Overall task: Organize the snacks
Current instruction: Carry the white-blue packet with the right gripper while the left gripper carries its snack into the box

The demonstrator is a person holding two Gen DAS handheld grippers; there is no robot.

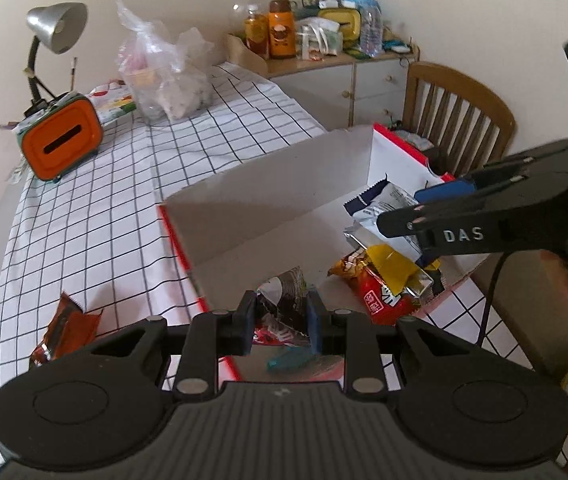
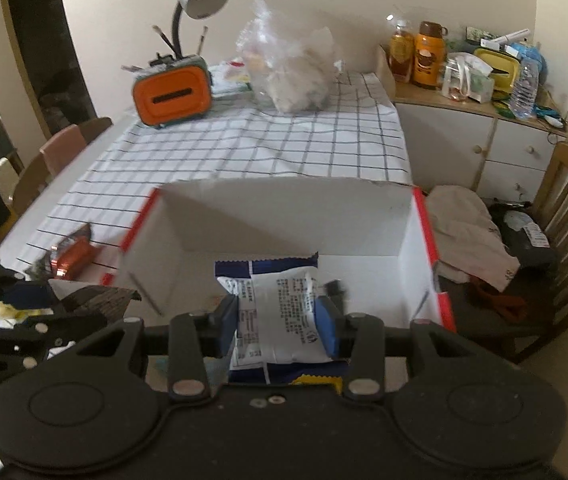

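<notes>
- The left gripper [image 1: 280, 322] has its fingers [image 1: 246, 320] narrow and closed on a dark snack packet [image 1: 284, 300], which stands between the two pads above the near edge of the box.
- The right gripper [image 2: 280, 326] holds a white and blue snack packet [image 2: 274, 312]; its blue-padded fingers [image 2: 226, 326] press on both sides of this packet, over the open box.
- The box [image 2: 284, 216] is white cardboard with a red edge, open at the top, and it stands on the counter [image 1: 96, 216], which carries a white cloth with black grid lines.
- In the left wrist view, more snacks lie inside the box at its right end: a red packet [image 1: 384, 300] with a yellow one [image 1: 394, 270] on top of it, and a silver and blue packet [image 1: 384, 204] behind them.
- One orange-brown snack packet [image 1: 64, 330] lies on the cloth outside the box, on its left side, apart from it.
- At the far part of the counter stand an orange tissue case [image 1: 60, 140], a grey desk lamp [image 1: 54, 28] behind it, and a clear plastic bag [image 1: 168, 76].
- A wooden chair [image 1: 460, 116] stands beyond the box, and a low cabinet [image 2: 484, 136] with bottles on top stands by the wall.
</notes>
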